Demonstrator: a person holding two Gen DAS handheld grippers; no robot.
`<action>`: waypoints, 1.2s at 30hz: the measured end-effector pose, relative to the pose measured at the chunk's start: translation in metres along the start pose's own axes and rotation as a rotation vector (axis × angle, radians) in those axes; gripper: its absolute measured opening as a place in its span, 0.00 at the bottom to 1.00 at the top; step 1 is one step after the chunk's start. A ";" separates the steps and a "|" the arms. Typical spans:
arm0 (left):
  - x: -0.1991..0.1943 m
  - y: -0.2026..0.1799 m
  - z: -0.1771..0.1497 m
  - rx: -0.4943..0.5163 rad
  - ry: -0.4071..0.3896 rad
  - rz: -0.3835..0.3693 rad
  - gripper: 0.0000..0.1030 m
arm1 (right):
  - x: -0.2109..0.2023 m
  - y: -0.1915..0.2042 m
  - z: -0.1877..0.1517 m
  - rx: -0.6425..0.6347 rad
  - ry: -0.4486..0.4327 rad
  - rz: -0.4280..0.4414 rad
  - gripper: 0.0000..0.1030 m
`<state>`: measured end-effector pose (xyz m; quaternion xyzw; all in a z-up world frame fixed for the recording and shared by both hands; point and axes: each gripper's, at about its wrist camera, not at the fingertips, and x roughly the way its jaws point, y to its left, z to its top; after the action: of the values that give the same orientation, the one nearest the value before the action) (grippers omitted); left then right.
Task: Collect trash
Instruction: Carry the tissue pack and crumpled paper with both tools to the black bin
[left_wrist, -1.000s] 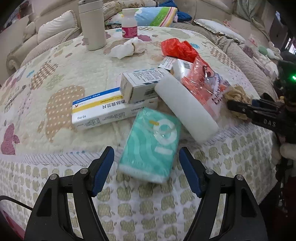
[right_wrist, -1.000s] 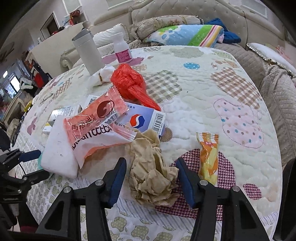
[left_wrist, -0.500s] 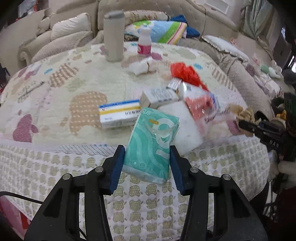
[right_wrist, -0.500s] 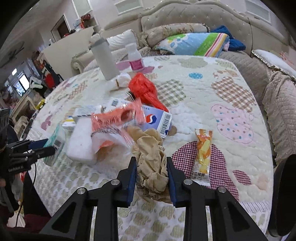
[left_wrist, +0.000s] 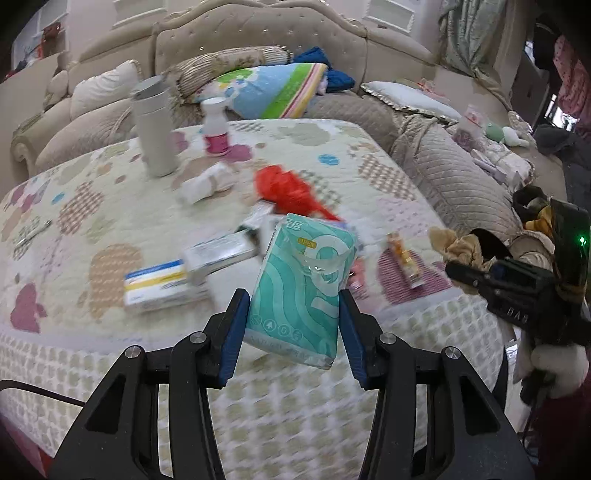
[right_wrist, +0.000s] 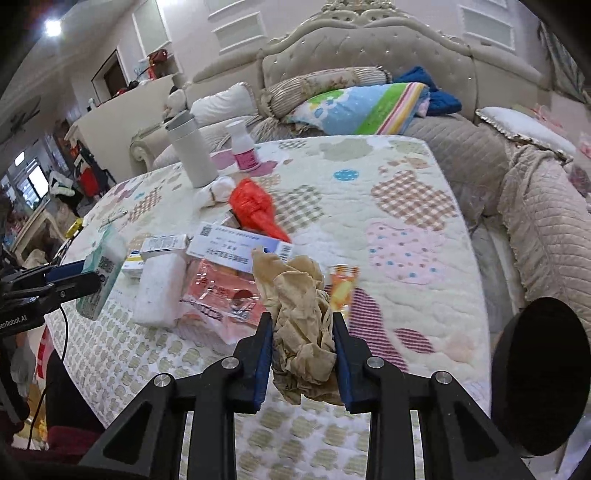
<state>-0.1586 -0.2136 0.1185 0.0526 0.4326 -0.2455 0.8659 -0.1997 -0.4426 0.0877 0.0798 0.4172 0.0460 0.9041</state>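
My left gripper (left_wrist: 293, 325) is shut on a teal tissue pack (left_wrist: 303, 284), held up off the quilted table (left_wrist: 110, 206) near its front edge. From the right wrist view the same pack (right_wrist: 103, 273) hangs at the far left. My right gripper (right_wrist: 302, 350) is shut on a crumpled tan paper wad (right_wrist: 299, 314), lifted clear of the table; in the left wrist view that wad (left_wrist: 458, 247) sticks out of the right gripper at the right. Left on the table are a red plastic bag (right_wrist: 255, 206), a pink snack wrapper (right_wrist: 221, 288) and an orange sachet (right_wrist: 341, 288).
Medicine boxes (left_wrist: 159, 284) and a white foam block (right_wrist: 159, 288) lie mid-table. A white flask (left_wrist: 153, 129), a pink-labelled bottle (left_wrist: 216, 129) and a white tissue wad (left_wrist: 203, 184) stand farther back. A sofa with cushions (right_wrist: 362, 103) wraps around behind. A dark round object (right_wrist: 539, 376) sits lower right.
Both grippers went from open to shut, the left on the tissue pack, the right on the paper wad. Both then rose off the table and drew back toward its near edge.
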 end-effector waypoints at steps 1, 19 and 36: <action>0.003 -0.005 0.003 0.004 -0.001 -0.002 0.45 | -0.001 -0.003 0.000 0.005 -0.001 -0.004 0.28; 0.046 -0.122 0.038 0.151 -0.002 -0.066 0.45 | -0.039 -0.086 -0.019 0.147 -0.034 -0.137 0.28; 0.086 -0.232 0.052 0.285 0.046 -0.172 0.45 | -0.075 -0.186 -0.051 0.326 -0.046 -0.279 0.28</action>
<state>-0.1869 -0.4651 0.1128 0.1430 0.4161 -0.3763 0.8153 -0.2845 -0.6311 0.0774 0.1676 0.4055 -0.1496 0.8860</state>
